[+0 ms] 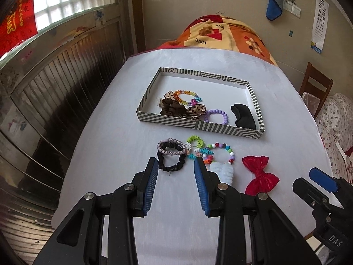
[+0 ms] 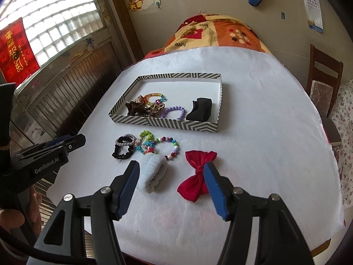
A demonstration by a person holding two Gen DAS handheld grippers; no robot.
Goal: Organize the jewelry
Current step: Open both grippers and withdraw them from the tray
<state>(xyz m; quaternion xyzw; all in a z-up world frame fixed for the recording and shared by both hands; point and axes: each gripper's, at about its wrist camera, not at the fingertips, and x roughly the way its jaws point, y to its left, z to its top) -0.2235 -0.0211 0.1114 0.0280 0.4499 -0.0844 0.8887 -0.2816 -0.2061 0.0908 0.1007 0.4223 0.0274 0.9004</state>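
Both tongs hang empty: from the left wrist, the left gripper (image 1: 176, 163) gapes above the black scrunchie (image 1: 171, 162) near the table's front edge, while from the right wrist, the right gripper (image 2: 171, 167) spreads wide between white scrunchie (image 2: 154, 173) and red bow (image 2: 197, 172), four pieces already in the striped tray (image 2: 163, 122), about six left.

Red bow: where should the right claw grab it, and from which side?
Take the red bow at its cinched centre knot, coming down from above with one finger on each side of the knot. It lies flat on the white table, its wings spreading wide; the knot is the narrowest, thickest part. The right claw looks open, empty.
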